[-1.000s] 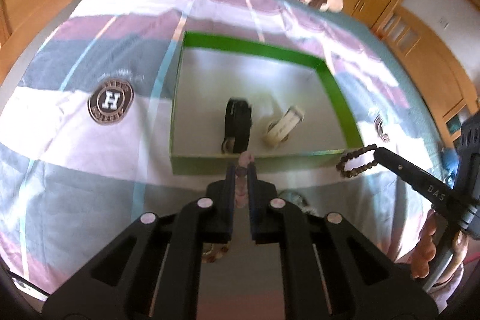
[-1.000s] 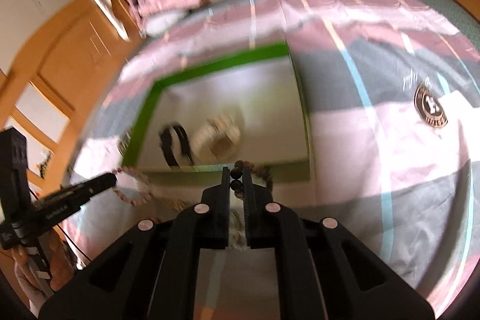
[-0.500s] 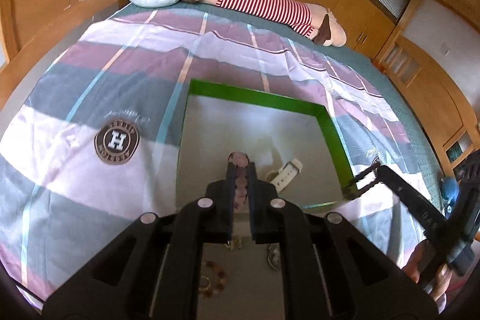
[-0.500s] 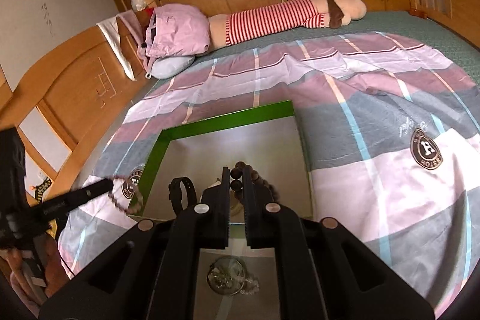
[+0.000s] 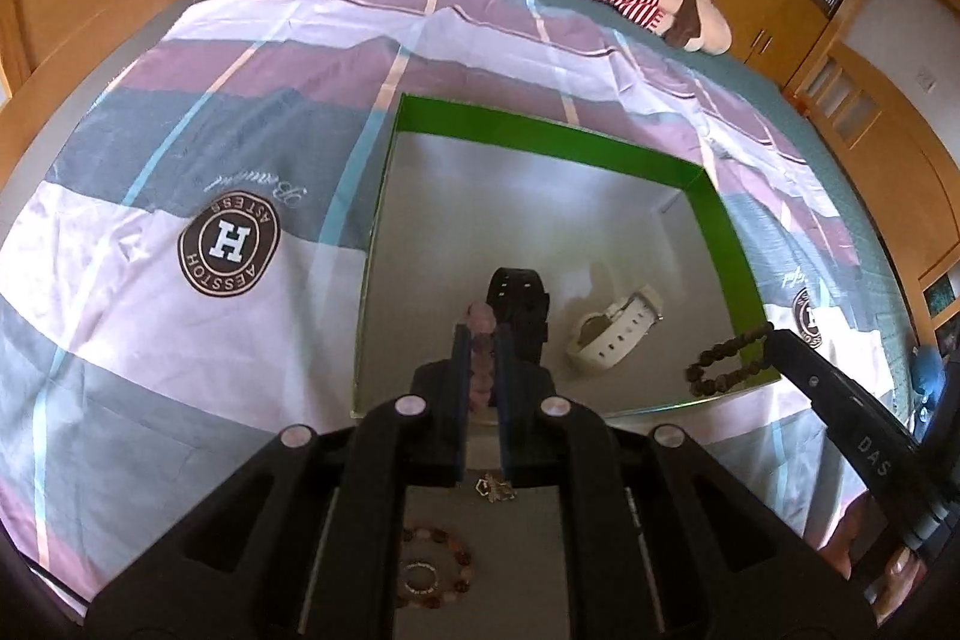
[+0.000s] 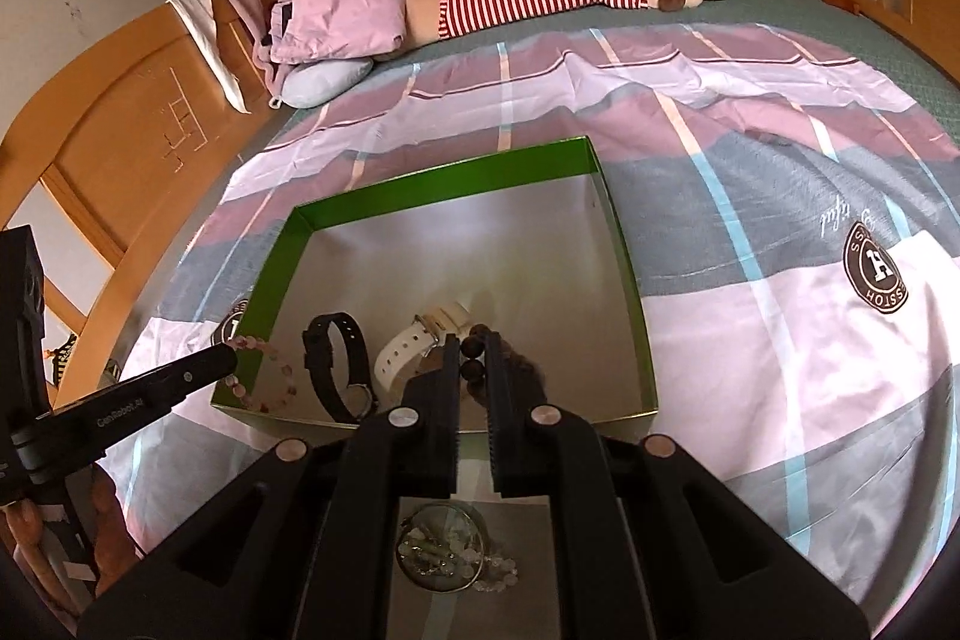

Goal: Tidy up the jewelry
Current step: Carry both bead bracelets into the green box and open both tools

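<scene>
L tongs (image 5: 480,340) grip pink bracelet (image 5: 481,361), R tongs (image 6: 473,358) dark beads (image 6: 472,347).

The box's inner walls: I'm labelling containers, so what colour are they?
Bright green on the box, with a silvery grey floor; the right wrist view shows it best.

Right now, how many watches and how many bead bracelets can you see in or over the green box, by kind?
Watches: 2, black watch and white watch, both lying in the green box.
Bead bracelets: 2, pink bracelet in the left hand-held gripper, dark bracelet in the right hand-held gripper.
Total: 4
</scene>
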Demonstrator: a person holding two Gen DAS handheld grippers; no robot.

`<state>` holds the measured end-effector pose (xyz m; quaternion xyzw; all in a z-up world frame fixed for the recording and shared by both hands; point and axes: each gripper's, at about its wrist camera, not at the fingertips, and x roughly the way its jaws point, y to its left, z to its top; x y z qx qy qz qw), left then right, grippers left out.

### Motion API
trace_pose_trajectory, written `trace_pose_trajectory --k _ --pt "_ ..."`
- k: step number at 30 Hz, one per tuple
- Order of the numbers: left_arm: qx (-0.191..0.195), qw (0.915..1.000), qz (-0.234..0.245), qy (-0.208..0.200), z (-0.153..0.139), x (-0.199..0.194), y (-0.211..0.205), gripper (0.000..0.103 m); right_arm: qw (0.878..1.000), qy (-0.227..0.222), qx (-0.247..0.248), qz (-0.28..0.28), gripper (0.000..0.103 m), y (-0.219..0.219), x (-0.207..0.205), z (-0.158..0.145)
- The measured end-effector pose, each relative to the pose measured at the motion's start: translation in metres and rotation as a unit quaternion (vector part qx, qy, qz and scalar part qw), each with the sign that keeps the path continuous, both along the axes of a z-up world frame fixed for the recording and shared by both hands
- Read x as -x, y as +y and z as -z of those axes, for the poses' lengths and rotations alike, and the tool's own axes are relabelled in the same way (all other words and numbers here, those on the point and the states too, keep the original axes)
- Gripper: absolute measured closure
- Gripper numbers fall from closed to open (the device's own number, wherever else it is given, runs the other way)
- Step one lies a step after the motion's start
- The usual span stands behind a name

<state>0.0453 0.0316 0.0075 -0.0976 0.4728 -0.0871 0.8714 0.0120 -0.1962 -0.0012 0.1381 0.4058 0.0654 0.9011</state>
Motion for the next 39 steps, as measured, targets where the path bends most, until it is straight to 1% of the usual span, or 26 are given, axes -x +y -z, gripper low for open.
trace_pose_trajectory --k 8,9,10,12,13,18,21,23,25,28,30,32,35,37,39 --pt "-0.012 0.9998 0.001 0.014 0.012 -0.004 -0.005 0.096 1.0 0.015 0.015 0.0 0.095 0.003 -0.006 0.006" --pt "-0.012 0.9998 0.002 0.017 0.013 -0.005 -0.005 0.096 1.0 0.018 0.015 0.0 0.093 0.003 -0.006 0.007" --pt "-0.013 0.9997 0.002 0.019 0.014 -0.005 -0.006 0.095 1.0 0.021 0.015 0.001 0.086 0.002 -0.006 0.008" --pt "-0.013 0.9997 0.004 0.02 0.014 -0.004 -0.007 0.095 1.0 0.018 0.009 0.009 0.078 0.0 -0.004 0.007" --pt "-0.011 0.9998 0.004 0.018 0.013 -0.004 -0.007 0.095 1.0 0.016 0.008 0.009 0.076 -0.001 -0.003 0.006" --pt "-0.009 0.9999 0.008 0.009 0.006 0.0 -0.007 0.095 1.0 0.013 0.007 0.004 0.076 0.0 -0.001 0.002" --pt "-0.007 0.9998 0.017 0.009 0.0 0.007 -0.008 0.095 1.0 0.012 0.006 -0.011 0.076 0.003 0.005 -0.002" --pt "-0.002 0.9996 0.03 0.004 -0.008 0.019 -0.006 0.092 0.999 0.008 0.004 -0.031 0.076 0.007 0.016 -0.009" --pt "-0.004 0.9992 0.04 0.0 -0.013 0.032 -0.005 0.085 0.998 0.008 -0.009 -0.064 0.076 0.014 0.03 -0.015" --pt "-0.016 0.9979 0.058 0.024 -0.01 0.043 -0.005 0.084 0.993 0.028 -0.007 -0.116 0.076 0.032 0.039 -0.01" --pt "-0.016 0.9958 0.074 0.051 0.0 0.044 -0.006 0.084 0.99 0.046 0.0 -0.131 0.076 0.04 0.036 -0.003" --pt "-0.035 0.9932 0.075 0.082 0.013 0.042 -0.006 0.084 0.988 0.072 0.006 -0.137 0.076 0.046 0.032 0.008" --pt "-0.056 0.9875 0.064 0.133 0.036 0.035 -0.003 0.084 0.984 0.107 0.039 -0.139 0.076 0.052 0.027 0.022" --pt "-0.067 0.9837 0.063 0.154 0.045 0.034 -0.004 0.084 0.981 0.13 0.058 -0.133 0.076 0.053 0.025 0.03" --pt "-0.082 0.9801 0.065 0.168 0.053 0.034 -0.004 0.084 0.976 0.167 0.068 -0.123 0.076 0.049 0.021 0.045"
